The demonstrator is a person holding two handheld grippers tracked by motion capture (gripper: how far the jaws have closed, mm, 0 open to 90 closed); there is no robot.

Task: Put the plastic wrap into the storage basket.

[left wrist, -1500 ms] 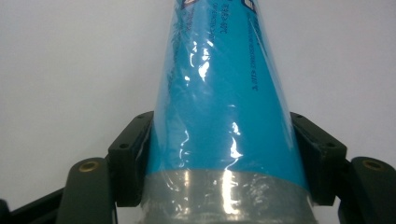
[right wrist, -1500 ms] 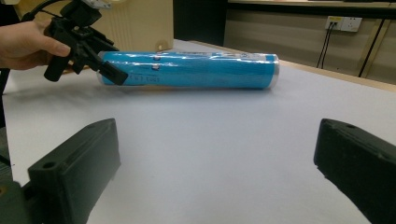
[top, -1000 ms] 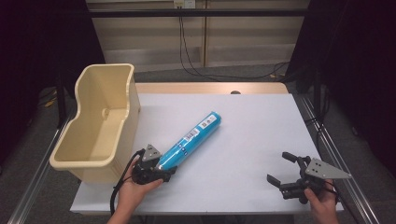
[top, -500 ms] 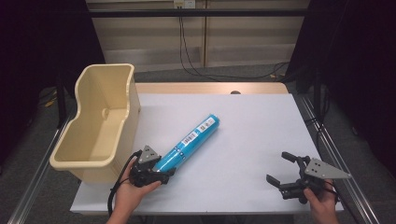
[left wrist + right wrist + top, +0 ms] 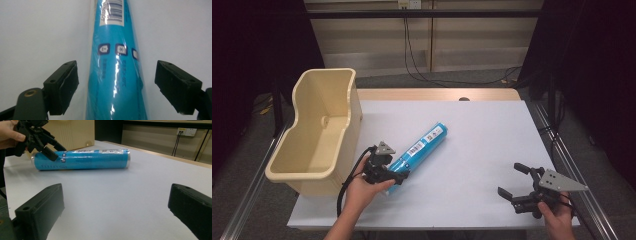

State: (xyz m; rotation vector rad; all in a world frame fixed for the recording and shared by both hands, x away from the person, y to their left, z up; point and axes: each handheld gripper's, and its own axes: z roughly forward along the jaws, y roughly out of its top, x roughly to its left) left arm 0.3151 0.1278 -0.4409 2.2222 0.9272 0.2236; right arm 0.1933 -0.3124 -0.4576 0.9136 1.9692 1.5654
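A blue plastic-wrapped tube [image 5: 422,145] with a white barcode label lies diagonally on the white table [image 5: 482,135]. My left gripper [image 5: 393,174] is open at the tube's near end. In the left gripper view its jaws stand on either side of the tube [image 5: 116,37], with a gap on each side. My right gripper [image 5: 513,181] hovers open and holding nothing near the table's front right corner. From the right gripper view the tube [image 5: 85,159] lies across the table ahead of the right gripper [image 5: 116,195]. There the left gripper [image 5: 47,150] sits over the tube's left end.
A tall beige plastic bin [image 5: 299,172] stands at the table's left edge, close beside the left hand; in the right gripper view the bin [image 5: 75,132] stands behind the tube. A wooden strip runs along the table's far edge. Metal rails flank both sides.
My left gripper has edged forward a little so its jaws sit further along the tube's near end. The tube and the right gripper have stayed put.
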